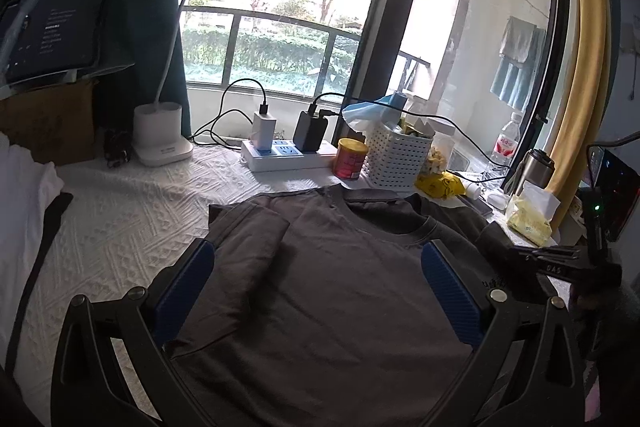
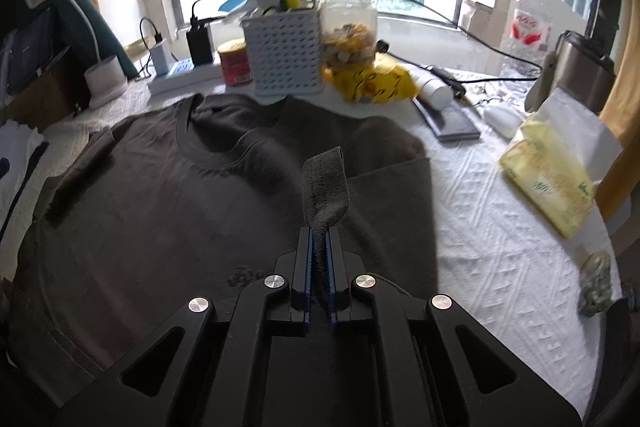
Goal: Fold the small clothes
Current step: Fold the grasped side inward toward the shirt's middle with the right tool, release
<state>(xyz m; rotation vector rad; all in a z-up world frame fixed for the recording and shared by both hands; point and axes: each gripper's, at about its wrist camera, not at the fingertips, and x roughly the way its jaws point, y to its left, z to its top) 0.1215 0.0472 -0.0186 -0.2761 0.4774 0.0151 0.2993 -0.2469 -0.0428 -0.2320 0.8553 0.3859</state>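
Note:
A dark grey T-shirt [image 1: 332, 291] lies flat, front up, on the white textured tablecloth [image 1: 120, 227], collar toward the window. Its left sleeve [image 1: 248, 239] is folded inward over the body. My left gripper [image 1: 318, 247] hovers over the chest, blue pads [image 1: 184, 291] spread wide and open, holding nothing. In the right wrist view, my right gripper [image 2: 320, 233] is shut on the hem of the T-shirt's [image 2: 160, 207] right sleeve [image 2: 326, 183], and the pinched cloth stands up between the pads. The right gripper [image 1: 560, 259] also shows at the shirt's right edge in the left wrist view.
Along the window side stand a white desk lamp [image 1: 160, 139], a power strip [image 1: 288, 155], a red can [image 1: 350, 159], a white basket [image 1: 396, 155] and a yellow bag [image 2: 372, 79]. A tissue pack [image 2: 548, 179] lies at the right. White clothes [image 1: 24, 195] lie at the left.

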